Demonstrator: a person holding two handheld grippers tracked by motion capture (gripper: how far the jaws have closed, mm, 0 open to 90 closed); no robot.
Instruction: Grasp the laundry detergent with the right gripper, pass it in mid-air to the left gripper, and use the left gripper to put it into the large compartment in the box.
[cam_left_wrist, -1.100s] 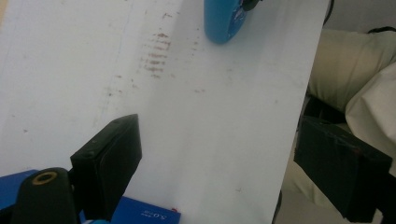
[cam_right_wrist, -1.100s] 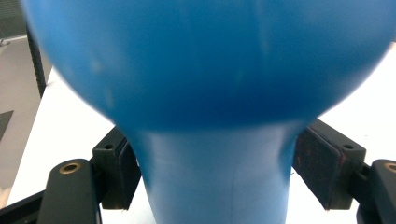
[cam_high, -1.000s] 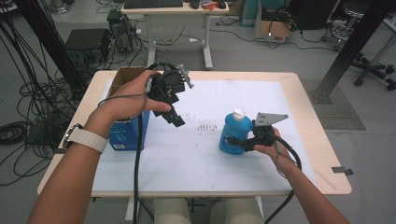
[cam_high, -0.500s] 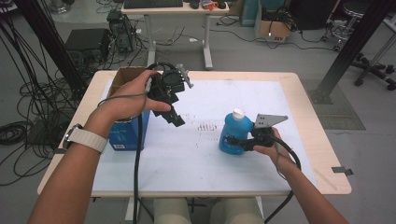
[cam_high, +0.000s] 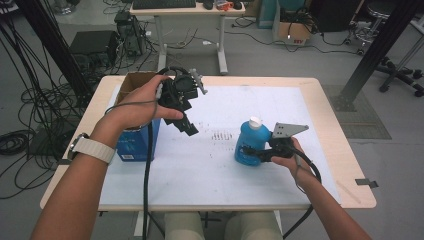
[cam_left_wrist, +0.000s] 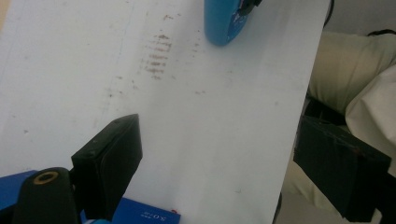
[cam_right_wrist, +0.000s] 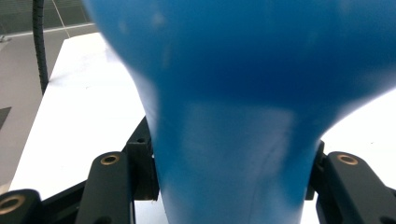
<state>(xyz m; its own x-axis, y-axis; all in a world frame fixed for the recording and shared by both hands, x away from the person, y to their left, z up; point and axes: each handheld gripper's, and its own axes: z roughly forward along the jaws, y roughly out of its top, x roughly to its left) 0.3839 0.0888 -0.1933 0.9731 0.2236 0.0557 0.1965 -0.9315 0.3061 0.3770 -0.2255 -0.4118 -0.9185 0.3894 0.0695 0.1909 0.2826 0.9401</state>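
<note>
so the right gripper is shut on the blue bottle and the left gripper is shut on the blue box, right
Not quite. The right gripper is shut on the blue bottle, its fingers having just closed on it. But the left gripper holds nothing: the left gripper view shows its fingers apart above the white sheet, with the blue box beside them.

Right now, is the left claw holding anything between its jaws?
No, in the left gripper view the left claw has its jaws standing apart over the bare white table, with nothing between them.
</note>
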